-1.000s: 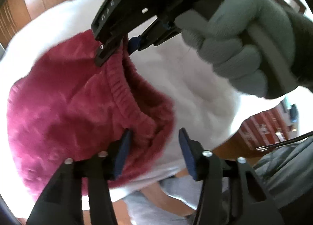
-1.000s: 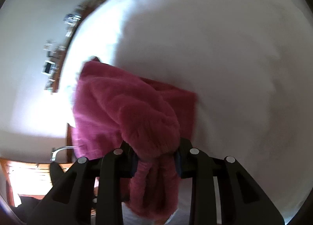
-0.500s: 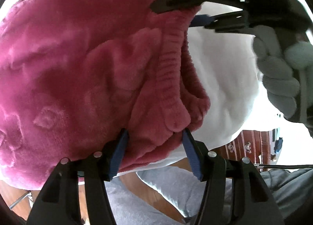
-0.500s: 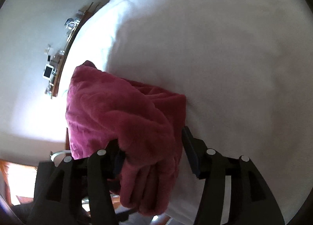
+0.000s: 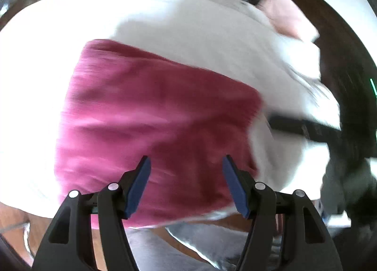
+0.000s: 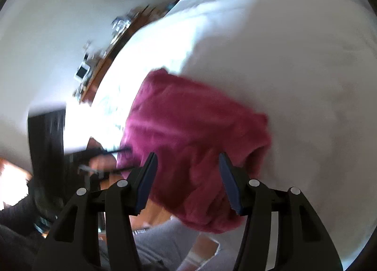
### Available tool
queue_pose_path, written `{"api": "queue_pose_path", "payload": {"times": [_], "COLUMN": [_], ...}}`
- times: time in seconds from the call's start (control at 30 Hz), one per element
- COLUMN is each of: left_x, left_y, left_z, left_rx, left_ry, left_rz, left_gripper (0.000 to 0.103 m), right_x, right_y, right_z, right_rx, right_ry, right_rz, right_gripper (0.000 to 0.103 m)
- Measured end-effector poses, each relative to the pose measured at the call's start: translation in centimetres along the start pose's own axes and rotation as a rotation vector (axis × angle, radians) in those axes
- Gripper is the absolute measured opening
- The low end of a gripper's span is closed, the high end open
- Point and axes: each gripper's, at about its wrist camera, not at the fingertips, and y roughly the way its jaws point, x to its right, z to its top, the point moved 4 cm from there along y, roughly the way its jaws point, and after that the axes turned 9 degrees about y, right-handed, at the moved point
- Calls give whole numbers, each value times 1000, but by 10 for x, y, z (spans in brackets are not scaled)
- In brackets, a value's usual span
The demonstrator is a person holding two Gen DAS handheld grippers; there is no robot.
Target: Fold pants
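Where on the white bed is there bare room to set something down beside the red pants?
Bare white bed lies beyond and right of the pants in the right wrist view. The near edge is crowded: the left gripper and right gripper hang open over the pants.

Magenta pants (image 5: 155, 115), white bedsheet (image 5: 165, 16)

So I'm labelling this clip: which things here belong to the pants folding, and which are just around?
Belongs to the job:
pants
left gripper
right gripper
white bedcover, the folding surface

Just around:
pink item, too blurred to identify
cluttered wooden shelf
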Motion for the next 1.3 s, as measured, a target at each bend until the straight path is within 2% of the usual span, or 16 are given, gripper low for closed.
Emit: {"api": "queue_pose_path", "payload": {"times": [0.13, 0.23, 0.33, 0.43, 0.53, 0.77, 0.93, 1.07, 1.17, 1.3], "left_x": [-40, -47, -53, -66, -72, -67, -75, -85, -90, -97], "left_y": [-3, 5, 25, 52, 78, 94, 71, 51, 40, 35], "left_z": [28, 50, 67, 84, 92, 94, 86, 78, 70, 53], "left_rx": [40, 42, 8, -51, -85, -106, -88, -67, -59, -69], "left_ry": [-96, -96, -82, -81, -71, -15, -17, -39, -48, -48], "left_rz": [41, 58, 81, 98, 92, 56, -10, -27, -26, -12], "left_gripper": [63, 63, 63, 63, 63, 72, 73, 73, 73, 73], "right_x": [-8, -2, 13, 34, 54, 37, -11, -37, -31, 13], "right_y": [26, 44, 51, 63, 77, 69, 31, 30, 50, 72], "right_z": [-23, -37, -47, -54, -62, -58, -35, -6, 7, 17], "right_rx": [-66, -110, -126, -158, -191, -177, -36, 30, 19, -17], "right_ry": [-87, -127, -130, -86, -21, 17, -37, -74, -55, 62], "right_rz": [-65, -139, -191, -254, -280, -326, -323, -294, -292, -312], "right_gripper": [55, 55, 56, 55, 56, 56, 56, 56, 56, 56]}}
